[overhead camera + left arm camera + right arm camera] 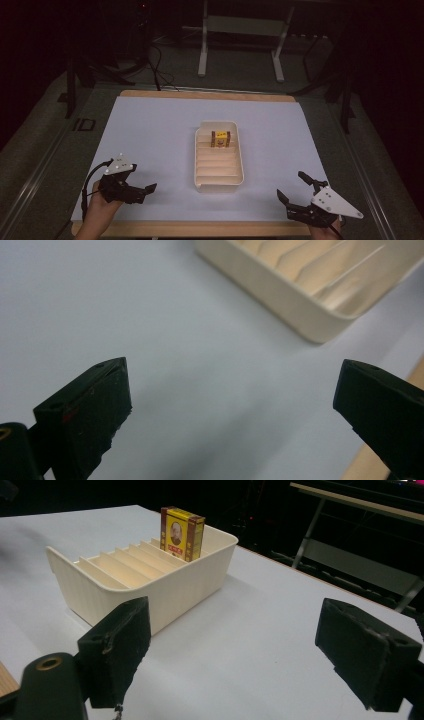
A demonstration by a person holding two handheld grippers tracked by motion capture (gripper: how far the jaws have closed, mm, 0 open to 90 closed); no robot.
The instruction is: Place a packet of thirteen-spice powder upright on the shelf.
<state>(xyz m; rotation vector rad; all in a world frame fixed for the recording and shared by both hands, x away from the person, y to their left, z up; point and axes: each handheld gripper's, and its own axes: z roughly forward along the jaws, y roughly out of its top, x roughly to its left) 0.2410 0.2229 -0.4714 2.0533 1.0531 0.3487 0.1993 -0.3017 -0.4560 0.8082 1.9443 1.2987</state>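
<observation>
At the middle of the tabletop (150, 130), a cream tray (219, 186) with slatted dividers lies lengthwise, its short ends toward the near and far edges. A small yellow box (220, 139) stands upright in a slot at the tray's far end, held on edge between two slats, which seems to be what the slots are for; the slots nearer the person look empty.

The left hand-held gripper (142, 192) rests by the near-left corner, jaws spread wide and holding nothing, pointed toward the tray's near end; its own view looks over bare tabletop to the tray's near corner. The right hand-held gripper (292, 192) sits by the near-right corner, jaws likewise wide and empty, aimed across at the tray.

Both hang back at the near edge, one to each side, apparently a resting stance with the tray left clear between them. The box lies well apart from either, beyond the tray's full run of slots, and a little nearer the right one's line of sight than the left's.
</observation>
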